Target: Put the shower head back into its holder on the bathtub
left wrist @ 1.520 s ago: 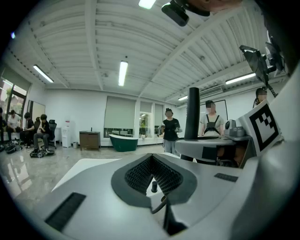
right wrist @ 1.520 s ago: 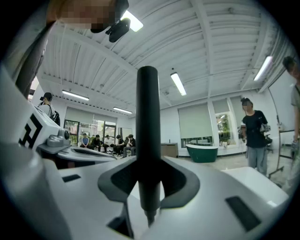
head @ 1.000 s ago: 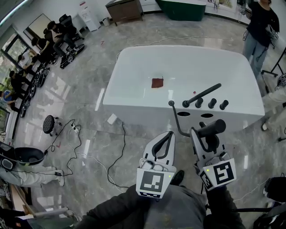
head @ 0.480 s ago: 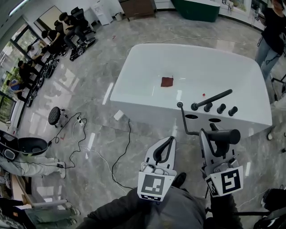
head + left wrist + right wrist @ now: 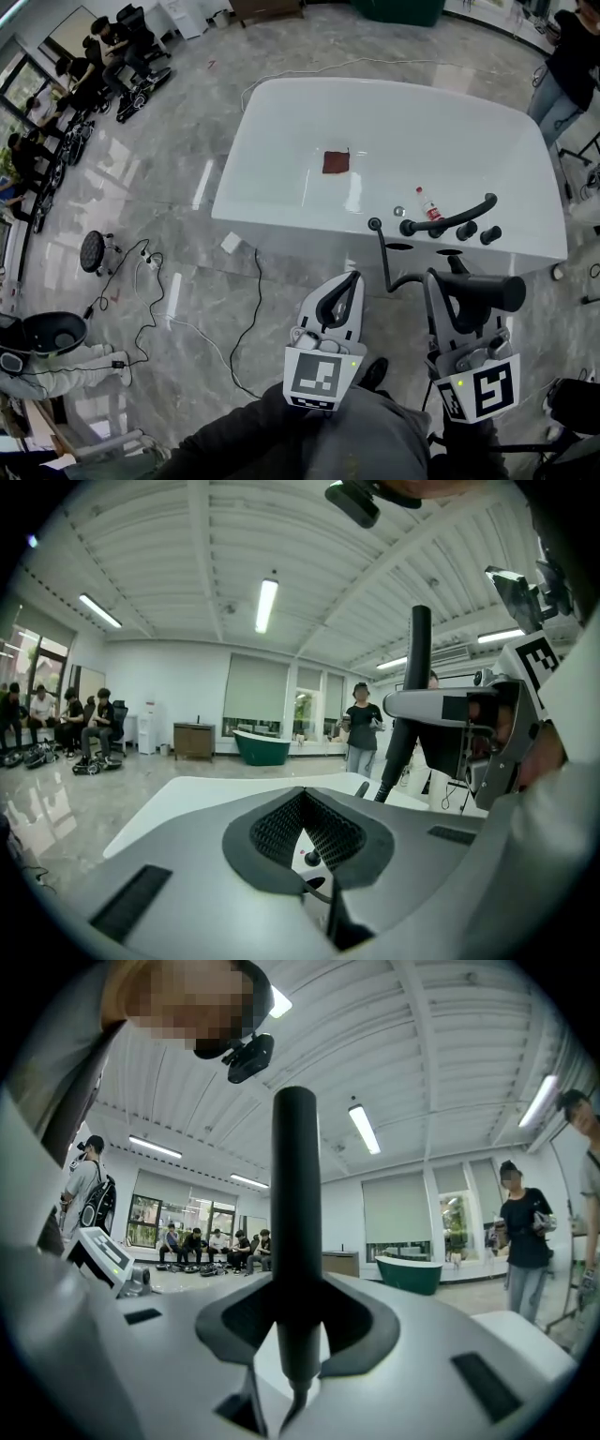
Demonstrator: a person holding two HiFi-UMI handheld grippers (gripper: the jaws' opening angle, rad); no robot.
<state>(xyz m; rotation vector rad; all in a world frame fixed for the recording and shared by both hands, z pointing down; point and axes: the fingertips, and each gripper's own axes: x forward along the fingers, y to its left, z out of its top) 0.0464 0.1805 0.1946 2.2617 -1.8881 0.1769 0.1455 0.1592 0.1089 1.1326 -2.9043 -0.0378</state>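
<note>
**Shower head in the gripper, short of the bathtub holder**

Closest to the camera, a person looks down on two hand-held grippers. The left gripper (image 5: 351, 278) has its jaws pressed together on nothing and points toward the tub. The right gripper (image 5: 459, 286) is clamped on the black shower head (image 5: 478, 292), a dark cylinder lying crosswise between its jaws. In the right gripper view the same shower head stands upright between the closed jaws.

From the shower head a dark hose (image 5: 382, 253) curves up to a small fitting on the near deck of the white bathtub (image 5: 281, 220). Beside that fitting sit two dark oval openings (image 5: 398, 247). Just past them are a curved black spout (image 5: 450, 220) and round black knobs (image 5: 490, 234). One of these openings is probably the holder, but which one cannot be told.

Inside the tub lie a small bottle (image 5: 428, 203) and, further in, a reddish-brown cloth (image 5: 335, 161). Beyond, on the marble floor, a cable (image 5: 253, 309) trails, and people sit at the far left.

The shower head is picked up and is near the deck but apart from it. Left to do, as it looks: carry it over the deck, line it up with the holder, seat it and let go.
</note>
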